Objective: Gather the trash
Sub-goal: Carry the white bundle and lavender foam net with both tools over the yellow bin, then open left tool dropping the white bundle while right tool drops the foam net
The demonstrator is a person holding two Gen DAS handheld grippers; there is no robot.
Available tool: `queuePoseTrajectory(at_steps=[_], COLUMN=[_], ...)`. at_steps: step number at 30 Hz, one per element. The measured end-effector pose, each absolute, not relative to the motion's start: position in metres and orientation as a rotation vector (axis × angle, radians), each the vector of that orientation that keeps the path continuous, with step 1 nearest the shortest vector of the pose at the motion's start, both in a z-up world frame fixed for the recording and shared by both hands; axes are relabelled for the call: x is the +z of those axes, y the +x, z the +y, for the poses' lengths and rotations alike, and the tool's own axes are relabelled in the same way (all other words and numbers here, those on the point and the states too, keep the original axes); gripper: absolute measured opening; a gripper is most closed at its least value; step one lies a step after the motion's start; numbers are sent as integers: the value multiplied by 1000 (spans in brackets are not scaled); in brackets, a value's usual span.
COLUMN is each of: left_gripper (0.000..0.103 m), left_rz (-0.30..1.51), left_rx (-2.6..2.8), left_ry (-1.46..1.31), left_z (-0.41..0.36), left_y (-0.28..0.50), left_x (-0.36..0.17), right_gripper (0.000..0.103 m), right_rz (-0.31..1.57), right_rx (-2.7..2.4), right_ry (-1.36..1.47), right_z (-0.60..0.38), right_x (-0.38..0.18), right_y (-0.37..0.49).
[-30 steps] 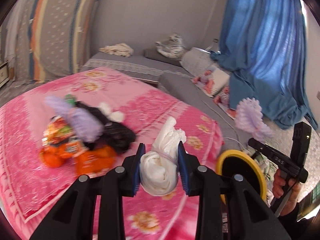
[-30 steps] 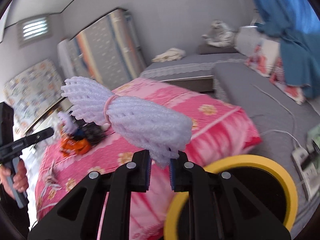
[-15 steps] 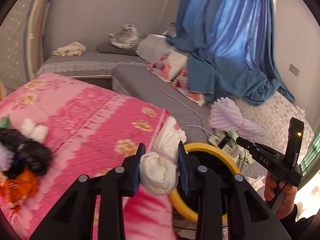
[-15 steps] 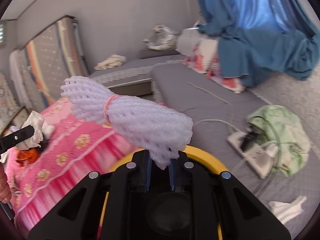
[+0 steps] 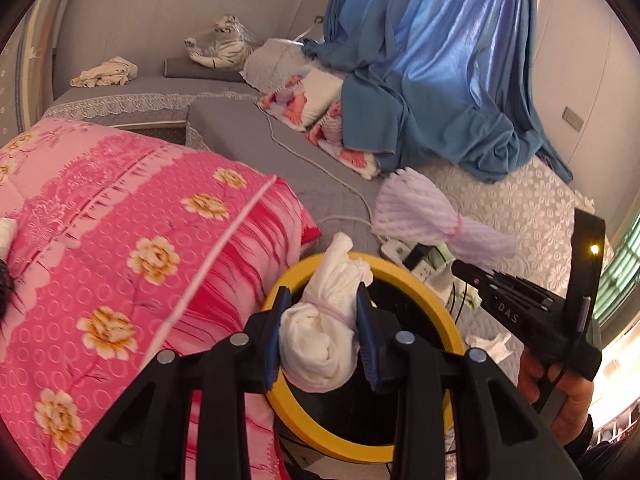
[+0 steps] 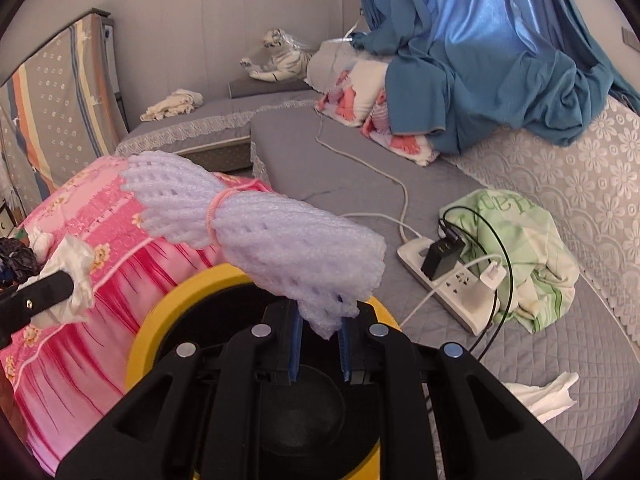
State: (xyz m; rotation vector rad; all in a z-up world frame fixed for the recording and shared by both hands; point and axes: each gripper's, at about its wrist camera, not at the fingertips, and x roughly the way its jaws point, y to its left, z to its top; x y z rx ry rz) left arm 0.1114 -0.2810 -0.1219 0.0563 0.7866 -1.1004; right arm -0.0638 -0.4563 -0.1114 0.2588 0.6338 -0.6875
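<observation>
The left gripper (image 5: 320, 334) has its fingers (image 5: 273, 336) pinching a white tied wad (image 5: 320, 344), held above the yellow-rimmed bin (image 5: 448, 336). The right gripper (image 6: 319, 350) has its fingers (image 6: 295, 350) pressed together on the tail of a lilac foam net bundle (image 6: 256, 228), also above the bin's opening. Neither item is released yet. More trash (image 6: 18, 258) lies on the pink bed (image 5: 120, 240), and a crumpled tissue (image 6: 540, 396) remains on the grey floor mat (image 6: 520, 360). Judged status: partly complete.
</observation>
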Motion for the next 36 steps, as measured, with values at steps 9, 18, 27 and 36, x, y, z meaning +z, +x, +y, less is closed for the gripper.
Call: queuePoseTrajectory(at_steps=[9,18,27,36], left_gripper=[31,37,64,64], left_rz=[829,852,853,782], left_rx=[-1115,-1130,-1072,-1027], left_ry=[100,92,55,36], left_z=[-299,-307,-299,-269], left_y=[103,100,109,113], left_x=[-135,-140,-140,-115], right_gripper=[15,21,45,45], right_rz=[672,680,661,607], right_rx=[-699,-691,-691,-657], right_ry=[302,324,362,350], right_z=[-468,-472,-478,-467], right_x=[-127,-132,-131,-116], right_y=[-66,-68,-74,-73])
